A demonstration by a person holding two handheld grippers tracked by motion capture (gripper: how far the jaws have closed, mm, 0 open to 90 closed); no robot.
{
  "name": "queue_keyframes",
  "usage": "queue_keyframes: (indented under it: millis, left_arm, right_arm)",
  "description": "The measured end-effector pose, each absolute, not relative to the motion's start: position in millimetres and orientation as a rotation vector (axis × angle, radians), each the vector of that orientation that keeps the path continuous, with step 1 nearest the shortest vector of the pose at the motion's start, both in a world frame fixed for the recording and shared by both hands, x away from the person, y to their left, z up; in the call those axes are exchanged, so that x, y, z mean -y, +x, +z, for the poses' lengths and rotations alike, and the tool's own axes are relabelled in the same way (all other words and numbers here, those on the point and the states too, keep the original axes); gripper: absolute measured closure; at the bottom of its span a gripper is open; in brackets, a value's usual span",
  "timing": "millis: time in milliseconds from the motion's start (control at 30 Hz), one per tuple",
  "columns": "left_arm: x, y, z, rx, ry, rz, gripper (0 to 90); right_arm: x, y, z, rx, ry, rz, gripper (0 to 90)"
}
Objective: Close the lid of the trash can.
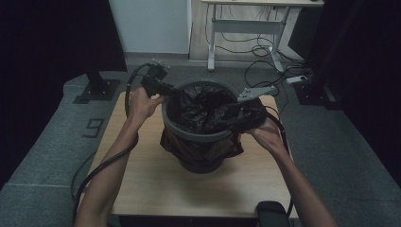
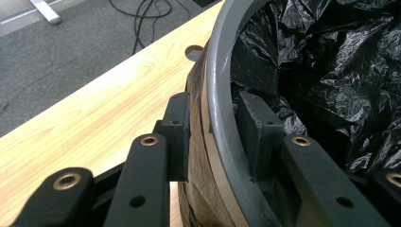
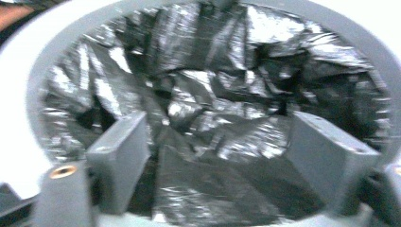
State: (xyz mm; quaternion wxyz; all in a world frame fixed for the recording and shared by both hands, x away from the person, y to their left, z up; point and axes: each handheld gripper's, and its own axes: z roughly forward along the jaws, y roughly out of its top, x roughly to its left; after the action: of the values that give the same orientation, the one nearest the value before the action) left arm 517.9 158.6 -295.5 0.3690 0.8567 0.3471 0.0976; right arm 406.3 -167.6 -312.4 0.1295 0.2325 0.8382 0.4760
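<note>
A round bin (image 1: 203, 158) with a grey rim (image 1: 201, 135) stands in the middle of the wooden table (image 1: 142, 179), lined with a crumpled black bag (image 1: 203, 111). My left gripper (image 1: 163, 90) sits at the rim's far left. In the left gripper view, my left gripper (image 2: 215, 101) straddles the rim (image 2: 217, 61), one pad against the brown outer wall and one inside by the bag (image 2: 321, 61). My right gripper (image 1: 231, 115) reaches in over the right side of the rim. In the blurred right gripper view, my right gripper (image 3: 220, 130) holds its jaws wide apart over the bag (image 3: 213, 71).
A small round hole (image 2: 194, 52) is cut in the tabletop beyond the bin. A black object (image 1: 272, 213) lies at the table's front right edge. Behind the table are a white desk frame (image 1: 246, 33) with loose cables and a black stand base (image 1: 97, 87) on grey carpet.
</note>
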Motion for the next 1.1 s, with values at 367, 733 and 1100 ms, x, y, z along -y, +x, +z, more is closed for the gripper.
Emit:
queue_keyframes:
  millis: [367,733,1100]
  left_arm:
    - [-156.8,517.3,-294.2,-0.888,2.216,0.272,64.6]
    - [-155.4,517.7,-293.3,-0.879,2.237,0.282,64.1]
    - [-155.6,518.2,-293.4,-0.878,2.239,0.277,63.8]
  right_arm:
    - [171.5,405.6,-316.2,-2.426,0.649,1.412,27.3]
    - [176.2,444.6,-303.7,-2.35,0.618,1.335,14.2]
    - [183.5,454.4,-310.6,-2.39,0.629,1.457,28.6]
